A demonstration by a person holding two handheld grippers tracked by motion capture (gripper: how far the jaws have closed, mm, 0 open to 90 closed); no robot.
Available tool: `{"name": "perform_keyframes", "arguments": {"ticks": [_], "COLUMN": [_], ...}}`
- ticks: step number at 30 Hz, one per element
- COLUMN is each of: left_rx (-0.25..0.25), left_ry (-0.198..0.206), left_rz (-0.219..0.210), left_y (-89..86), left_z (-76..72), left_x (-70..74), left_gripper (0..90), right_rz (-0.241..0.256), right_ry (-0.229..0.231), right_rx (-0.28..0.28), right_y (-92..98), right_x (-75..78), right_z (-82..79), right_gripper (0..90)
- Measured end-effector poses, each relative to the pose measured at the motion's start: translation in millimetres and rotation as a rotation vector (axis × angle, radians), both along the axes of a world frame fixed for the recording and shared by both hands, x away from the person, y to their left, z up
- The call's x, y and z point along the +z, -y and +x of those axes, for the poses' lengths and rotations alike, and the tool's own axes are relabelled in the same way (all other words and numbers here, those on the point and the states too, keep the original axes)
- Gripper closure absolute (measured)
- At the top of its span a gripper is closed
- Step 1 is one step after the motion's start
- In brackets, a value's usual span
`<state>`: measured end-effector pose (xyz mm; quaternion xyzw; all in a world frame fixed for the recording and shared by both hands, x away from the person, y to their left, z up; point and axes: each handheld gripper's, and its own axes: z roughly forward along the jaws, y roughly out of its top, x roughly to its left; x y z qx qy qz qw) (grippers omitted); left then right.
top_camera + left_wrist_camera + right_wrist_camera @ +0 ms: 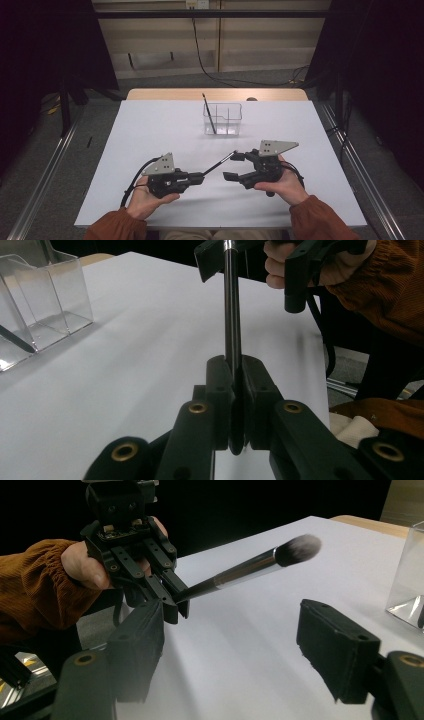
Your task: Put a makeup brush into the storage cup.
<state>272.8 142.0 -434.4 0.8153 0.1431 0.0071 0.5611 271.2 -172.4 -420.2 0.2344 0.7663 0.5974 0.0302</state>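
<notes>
My left gripper (199,176) is clamped tight on the brush (218,163), low on its handle, with the jaws fully closed around the thin black shaft. The brush sticks out over the table (150,130), on my side of the organizer (222,119) and well apart from it, its bristle end pointing up toward my right gripper (234,167). That one stands wide open and holds nothing; the brush head sits between its two jaws without either pad touching it, as far as I can tell.

The handover looks like the risky part. I hold the brush (231,315) by so little of the handle that the long shaft acts as a lever: if my right jaws close on the soft bristles (300,547) rather than the metal ferrule, they will squash and slide, and the brush could twist in my left grip or drop to the table when I let go. Closing with the right while the left is still pulling could also bend the brush sideways.

Another brush (209,114) already leans in the organizer's left compartment. Coming in too steeply toward the organizer, I could knock that one or tip the light clear walls.
</notes>
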Motion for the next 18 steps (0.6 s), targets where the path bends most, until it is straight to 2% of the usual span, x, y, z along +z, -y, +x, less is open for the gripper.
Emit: {"name": "perform_keyframes", "arguments": {"ticks": [13,18], "left_rx": [-0.015,-0.027], "left_ry": [-0.002,0.002], "left_rz": [0.013,0.027], "left_y": [5.3,6.4], "left_z": [-3.1,-3.7], "left_x": [-6.9,-8.3], "left_gripper": [83.9,83.9], "right_rz": [0.048,0.056], "right_ry": [-0.017,-0.022], "right_rx": [0.037,0.040], "right_y": [0.7,0.8], "right_x": [-0.4,-1.5], "right_z": [0.2,1.3], "right_gripper": [60.1,67.3]}}
